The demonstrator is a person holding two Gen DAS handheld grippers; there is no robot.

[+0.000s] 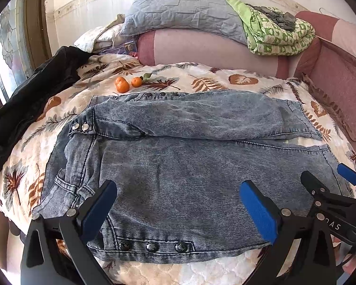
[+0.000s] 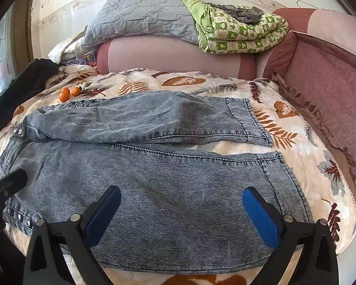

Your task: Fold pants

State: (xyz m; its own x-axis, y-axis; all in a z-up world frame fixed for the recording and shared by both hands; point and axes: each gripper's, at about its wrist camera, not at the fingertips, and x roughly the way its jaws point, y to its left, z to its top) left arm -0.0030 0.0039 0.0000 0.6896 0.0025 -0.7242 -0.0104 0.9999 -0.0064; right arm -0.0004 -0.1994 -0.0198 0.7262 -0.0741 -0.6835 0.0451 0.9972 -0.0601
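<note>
Faded blue denim pants [image 1: 182,166] lie flat on the leaf-patterned bedspread [image 1: 201,76], waist to the left, both legs running right, the far leg slightly apart from the near one. They also show in the right wrist view [image 2: 154,173]. My left gripper [image 1: 178,206] is open and empty, hovering over the near leg close to the waistband studs [image 1: 152,246]. My right gripper [image 2: 181,213] is open and empty over the near leg nearer the hem [image 2: 284,178]. The right gripper also shows at the right edge of the left wrist view [image 1: 330,178].
Two tangerines [image 1: 128,84] sit on the bedspread beyond the waist. A black garment [image 1: 33,99] lies at the left edge. A grey quilted pillow [image 1: 182,11] and a folded green blanket [image 1: 277,35] rest on the pink headboard cushion [image 1: 201,49]. A pink padded side [image 2: 332,90] runs along the right.
</note>
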